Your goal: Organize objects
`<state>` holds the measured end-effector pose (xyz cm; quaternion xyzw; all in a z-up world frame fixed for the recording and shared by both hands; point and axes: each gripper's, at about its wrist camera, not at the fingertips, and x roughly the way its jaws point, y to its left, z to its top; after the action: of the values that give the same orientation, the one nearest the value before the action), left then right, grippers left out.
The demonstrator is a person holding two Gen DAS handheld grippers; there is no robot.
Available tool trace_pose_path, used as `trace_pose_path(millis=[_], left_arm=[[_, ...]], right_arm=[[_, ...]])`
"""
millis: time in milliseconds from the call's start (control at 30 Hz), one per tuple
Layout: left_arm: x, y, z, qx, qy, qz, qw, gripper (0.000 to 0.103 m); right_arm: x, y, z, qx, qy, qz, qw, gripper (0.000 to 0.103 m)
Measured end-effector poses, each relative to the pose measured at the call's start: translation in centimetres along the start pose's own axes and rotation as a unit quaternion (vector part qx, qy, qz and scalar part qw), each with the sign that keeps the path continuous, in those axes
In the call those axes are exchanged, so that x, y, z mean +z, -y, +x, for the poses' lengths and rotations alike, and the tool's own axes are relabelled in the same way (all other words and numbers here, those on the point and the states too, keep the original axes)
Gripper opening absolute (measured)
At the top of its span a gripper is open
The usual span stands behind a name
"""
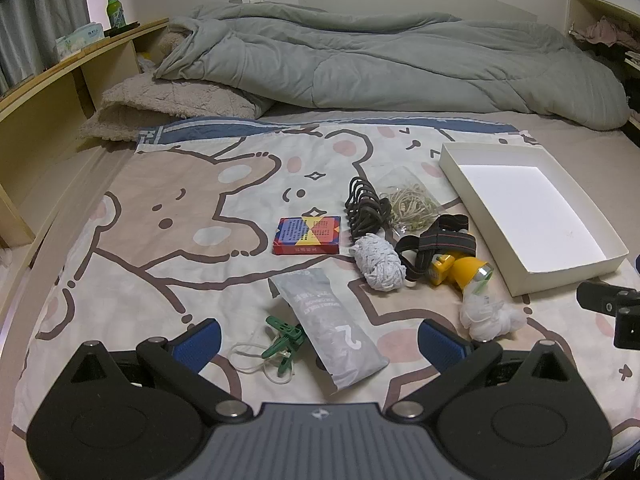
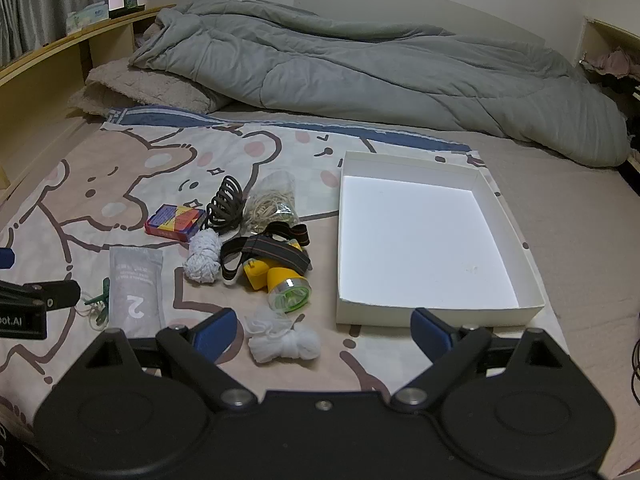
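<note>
Loose objects lie on a bear-print cloth (image 1: 160, 208): a red card box (image 1: 307, 236), black coiled bands (image 1: 364, 208), a bag of rubber bands (image 1: 412, 204), a grey rope bundle (image 1: 378, 262), a yellow headlamp (image 1: 452, 264), a white mesh wad (image 1: 490, 316), a grey packet (image 1: 332, 328) and green clips (image 1: 286, 340). An empty white box (image 2: 424, 240) sits to their right. My left gripper (image 1: 320, 342) is open over the packet and clips. My right gripper (image 2: 324, 330) is open, the white wad (image 2: 284, 340) between its fingers.
A rumpled grey duvet (image 2: 360, 72) and a beige blanket (image 1: 160, 100) lie at the back of the bed. A wooden shelf (image 1: 60, 72) runs along the left, with a green bottle (image 1: 114, 6) and a tissue pack on top.
</note>
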<state>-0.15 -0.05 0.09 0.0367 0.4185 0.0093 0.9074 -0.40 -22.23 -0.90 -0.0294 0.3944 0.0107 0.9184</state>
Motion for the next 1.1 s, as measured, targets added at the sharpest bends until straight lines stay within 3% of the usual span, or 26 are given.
trace_pose_path(millis=[1100], left_arm=[[-0.22,0.17,-0.23,-0.006,0.002,0.006,1.0000,0.103]], right_arm=[[0.04,0.06,-0.04,-0.004,0.002,-0.003,1.000,0.094]])
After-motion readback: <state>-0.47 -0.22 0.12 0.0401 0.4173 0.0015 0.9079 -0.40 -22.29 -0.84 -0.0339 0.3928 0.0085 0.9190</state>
